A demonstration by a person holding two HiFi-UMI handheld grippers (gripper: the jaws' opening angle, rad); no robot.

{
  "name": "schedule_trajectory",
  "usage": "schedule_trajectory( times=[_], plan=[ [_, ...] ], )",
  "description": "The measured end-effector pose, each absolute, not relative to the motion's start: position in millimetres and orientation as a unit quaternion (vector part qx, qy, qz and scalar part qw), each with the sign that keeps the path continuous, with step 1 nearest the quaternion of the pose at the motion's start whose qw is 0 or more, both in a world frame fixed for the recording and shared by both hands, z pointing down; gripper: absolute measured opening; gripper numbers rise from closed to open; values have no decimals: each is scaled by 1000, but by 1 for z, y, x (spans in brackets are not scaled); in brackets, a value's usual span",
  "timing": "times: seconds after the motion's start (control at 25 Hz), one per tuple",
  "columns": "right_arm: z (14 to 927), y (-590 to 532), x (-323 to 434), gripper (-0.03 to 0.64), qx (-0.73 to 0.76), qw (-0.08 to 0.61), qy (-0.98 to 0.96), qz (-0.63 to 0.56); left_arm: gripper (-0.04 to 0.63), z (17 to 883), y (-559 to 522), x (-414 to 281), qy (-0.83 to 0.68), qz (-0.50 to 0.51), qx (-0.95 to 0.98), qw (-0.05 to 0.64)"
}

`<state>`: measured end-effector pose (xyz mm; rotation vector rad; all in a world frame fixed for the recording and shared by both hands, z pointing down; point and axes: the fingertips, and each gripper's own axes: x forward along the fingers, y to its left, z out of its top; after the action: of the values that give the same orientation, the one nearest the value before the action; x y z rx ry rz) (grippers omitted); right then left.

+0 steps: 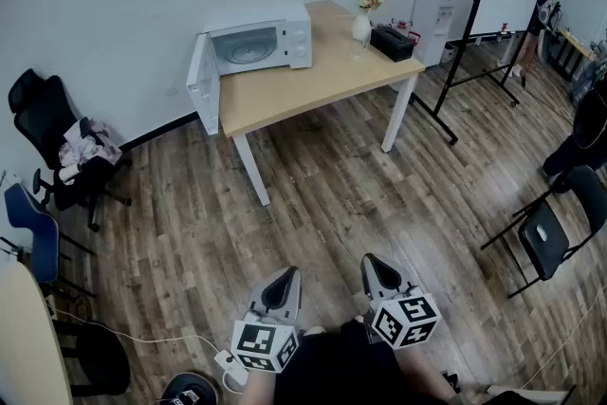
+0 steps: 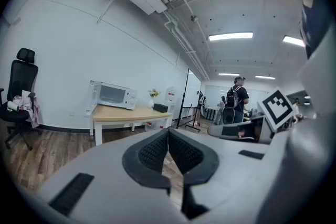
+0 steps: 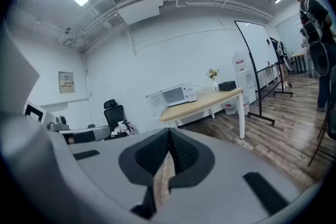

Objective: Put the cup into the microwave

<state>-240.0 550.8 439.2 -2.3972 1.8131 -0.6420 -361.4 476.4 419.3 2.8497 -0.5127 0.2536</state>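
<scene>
A white microwave (image 1: 258, 43) stands on the left end of a light wooden table (image 1: 313, 81) against the far wall, with its door (image 1: 201, 71) swung open. It also shows small in the left gripper view as the microwave (image 2: 111, 95) and in the right gripper view as the microwave (image 3: 177, 95). I cannot make out a cup clearly; something small and clear stands by the vase (image 1: 362, 26). Both grippers are far from the table, low over the floor. The left gripper (image 1: 282, 287) and the right gripper (image 1: 379, 272) are shut with nothing between the pads.
A black box (image 1: 391, 42) sits on the table's right end. A water dispenser (image 1: 436, 0) and a whiteboard stand (image 1: 479, 24) are to the right. A black office chair (image 1: 57, 147) stands at the left, folding chairs (image 1: 555, 228) at the right. A person (image 2: 236, 105) stands far off.
</scene>
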Motion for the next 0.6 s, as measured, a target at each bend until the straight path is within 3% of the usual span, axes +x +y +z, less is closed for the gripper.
schedule_trajectory(
  times=[0.6],
  plan=[
    [448, 556, -258, -6, -784, 30, 577, -228, 5, 422, 479, -381, -179, 88, 972, 122]
  ],
)
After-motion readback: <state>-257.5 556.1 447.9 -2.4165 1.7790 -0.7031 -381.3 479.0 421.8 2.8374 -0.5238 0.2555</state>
